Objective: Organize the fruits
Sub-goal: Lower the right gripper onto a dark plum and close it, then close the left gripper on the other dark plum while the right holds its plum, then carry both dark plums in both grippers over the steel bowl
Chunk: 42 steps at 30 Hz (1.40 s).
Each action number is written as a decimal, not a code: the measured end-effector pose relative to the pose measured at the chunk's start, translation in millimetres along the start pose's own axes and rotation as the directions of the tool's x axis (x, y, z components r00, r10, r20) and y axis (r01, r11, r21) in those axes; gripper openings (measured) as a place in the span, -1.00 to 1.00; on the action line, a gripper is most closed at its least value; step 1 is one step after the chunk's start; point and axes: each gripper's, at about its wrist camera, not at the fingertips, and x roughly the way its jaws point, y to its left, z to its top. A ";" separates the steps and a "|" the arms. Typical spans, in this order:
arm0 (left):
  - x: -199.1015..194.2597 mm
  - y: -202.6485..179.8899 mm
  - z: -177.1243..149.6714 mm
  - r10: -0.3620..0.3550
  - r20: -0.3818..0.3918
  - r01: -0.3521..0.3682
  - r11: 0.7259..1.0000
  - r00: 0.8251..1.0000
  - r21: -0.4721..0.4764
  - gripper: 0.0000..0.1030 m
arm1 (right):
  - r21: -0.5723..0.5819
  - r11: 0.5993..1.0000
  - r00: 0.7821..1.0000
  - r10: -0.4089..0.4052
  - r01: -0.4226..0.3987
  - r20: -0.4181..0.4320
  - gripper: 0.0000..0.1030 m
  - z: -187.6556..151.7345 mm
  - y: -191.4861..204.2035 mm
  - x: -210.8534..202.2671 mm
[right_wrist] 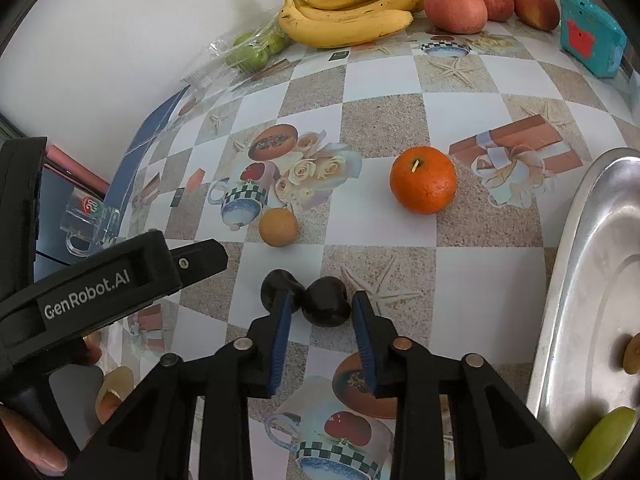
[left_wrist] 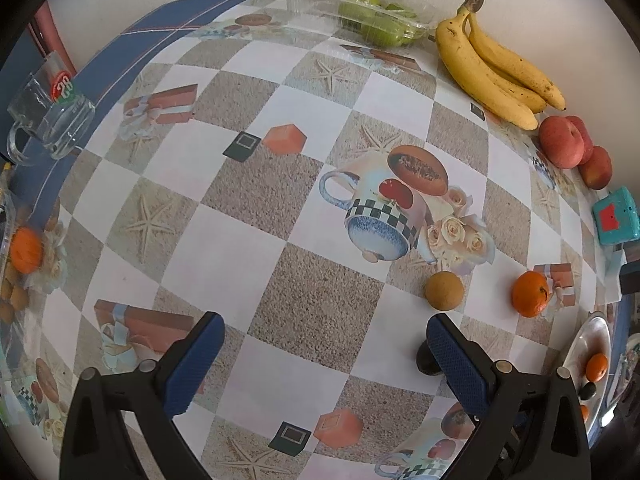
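Note:
In the right wrist view my right gripper (right_wrist: 322,295) points down at the tablecloth, its blue pads closed against a dark plum (right_wrist: 326,308). A second dark plum (right_wrist: 276,286) lies just outside the left finger. An orange (right_wrist: 423,180) and a small brown round fruit (right_wrist: 279,227) sit farther back. My left gripper (left_wrist: 323,320) hovers open over bare cloth with nothing between its fingers. A dark plum (left_wrist: 424,360) peeks out beside its right finger. Ahead of it lie the brown fruit (left_wrist: 444,290) and the orange (left_wrist: 530,294).
Bananas (right_wrist: 348,12), red apples (right_wrist: 456,8) and a clear box of green fruit (right_wrist: 256,52) line the wall. A metal tray (right_wrist: 592,240) at the right holds a green fruit (right_wrist: 608,436). A teal box (right_wrist: 592,36) and a glass mug (left_wrist: 52,116) stand near the edges.

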 end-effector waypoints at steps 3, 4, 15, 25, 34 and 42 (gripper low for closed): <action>0.1 0.4 -0.6 -0.011 -0.007 0.011 1.000 1.000 -0.005 0.98 | 0.006 1.000 1.000 -0.004 0.004 -0.001 -0.54 -0.1 -1.6 -0.1; 0.0 0.6 -1.0 -0.015 -0.009 0.015 1.000 1.000 -0.006 0.98 | 0.012 1.000 1.000 -0.001 0.001 -0.003 -0.54 -0.2 -2.8 0.2; -1.2 -14.6 -6.4 -0.132 -0.030 0.132 0.991 0.991 0.006 0.70 | 0.049 0.999 1.000 -0.013 0.012 0.024 -0.54 1.4 -18.3 -17.2; 6.4 -44.6 -14.2 -0.168 -0.075 0.174 0.981 0.983 0.085 -0.04 | 0.109 0.994 0.998 -0.014 0.008 0.056 -0.54 3.8 -39.7 -42.1; 9.8 -61.5 -16.1 -0.162 -0.076 0.171 0.976 0.984 0.137 -0.48 | 0.100 0.995 0.997 -0.002 -0.006 0.075 -0.54 4.8 -38.4 -52.4; 3.6 -61.2 -14.3 -0.159 -0.058 0.166 0.976 0.986 0.139 -0.49 | 0.103 0.995 0.996 0.009 -0.018 0.089 -0.54 5.1 -38.9 -58.1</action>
